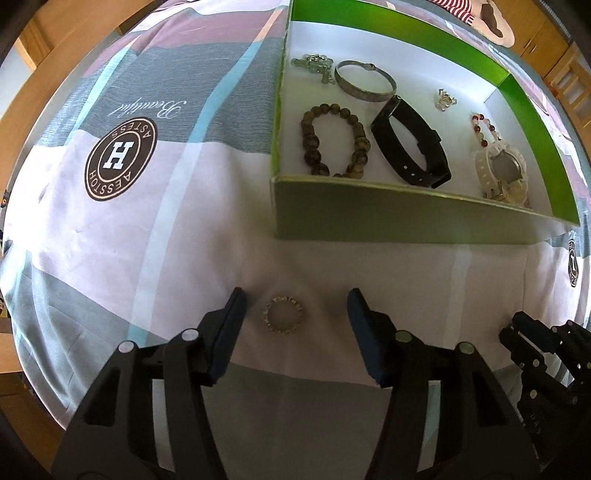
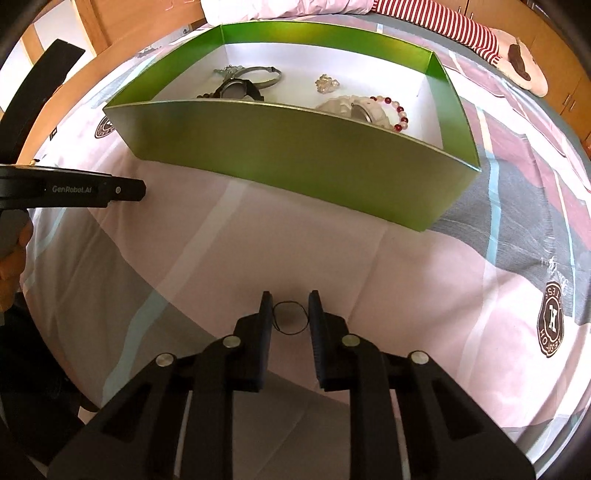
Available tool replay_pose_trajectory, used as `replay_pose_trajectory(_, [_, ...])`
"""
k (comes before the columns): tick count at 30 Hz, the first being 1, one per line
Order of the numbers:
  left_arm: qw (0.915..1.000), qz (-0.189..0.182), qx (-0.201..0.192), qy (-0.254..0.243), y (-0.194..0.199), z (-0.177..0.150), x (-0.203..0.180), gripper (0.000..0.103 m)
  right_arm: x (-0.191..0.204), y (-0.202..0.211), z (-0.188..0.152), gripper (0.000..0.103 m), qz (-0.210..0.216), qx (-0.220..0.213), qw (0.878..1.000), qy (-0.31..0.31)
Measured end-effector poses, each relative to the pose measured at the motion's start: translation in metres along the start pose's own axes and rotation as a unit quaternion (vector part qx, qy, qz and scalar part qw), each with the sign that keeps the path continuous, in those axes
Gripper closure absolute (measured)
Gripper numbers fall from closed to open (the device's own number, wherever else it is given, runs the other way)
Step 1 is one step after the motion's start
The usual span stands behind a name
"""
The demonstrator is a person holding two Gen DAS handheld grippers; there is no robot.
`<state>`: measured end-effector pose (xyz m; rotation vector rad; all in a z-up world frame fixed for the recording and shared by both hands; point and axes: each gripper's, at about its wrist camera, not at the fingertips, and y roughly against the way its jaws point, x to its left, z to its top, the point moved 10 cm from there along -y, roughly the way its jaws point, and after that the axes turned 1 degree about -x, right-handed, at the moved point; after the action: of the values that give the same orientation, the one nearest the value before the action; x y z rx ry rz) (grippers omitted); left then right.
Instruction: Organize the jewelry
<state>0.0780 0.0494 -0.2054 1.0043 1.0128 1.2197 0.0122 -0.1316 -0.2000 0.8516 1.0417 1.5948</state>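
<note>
A green box (image 1: 369, 206) with a white floor holds a brown bead bracelet (image 1: 334, 144), a black band (image 1: 410, 146), a silver bangle (image 1: 365, 79), a white watch (image 1: 504, 170) and small charms. A small studded ring (image 1: 284, 315) lies on the bedsheet between the fingers of my open left gripper (image 1: 297, 314). In the right wrist view, a thin dark ring (image 2: 291, 318) sits between the fingers of my right gripper (image 2: 291, 314), whose jaws stand close on either side of it, touching or nearly so. The box (image 2: 295, 158) lies beyond.
The bedsheet (image 1: 147, 221) has round brown logo prints. The right gripper (image 1: 543, 350) shows at the lower right of the left wrist view; the left gripper body (image 2: 74, 190) shows at the left of the right wrist view. A striped pillow (image 2: 443, 22) lies behind the box.
</note>
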Motion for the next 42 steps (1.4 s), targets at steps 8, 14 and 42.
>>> replay_pose_trajectory(8, [0.9993,-0.006,0.005,0.035,0.004,-0.003,0.023,0.048,-0.004,0.000,-0.002,0.083,-0.002,0.003,1.000,-0.006])
replay_pose_trajectory(14, [0.9998,0.017,-0.004,0.013,0.004,-0.004,0.020,0.069,-0.001,-0.002,-0.001,0.083,-0.003,0.003,1.000,-0.004])
replay_pose_trajectory(42, [0.9850,-0.015,-0.095,-0.144,0.033,-0.008,-0.091,0.082,-0.041,0.005,0.007,0.083,-0.038,-0.027,0.997,-0.066])
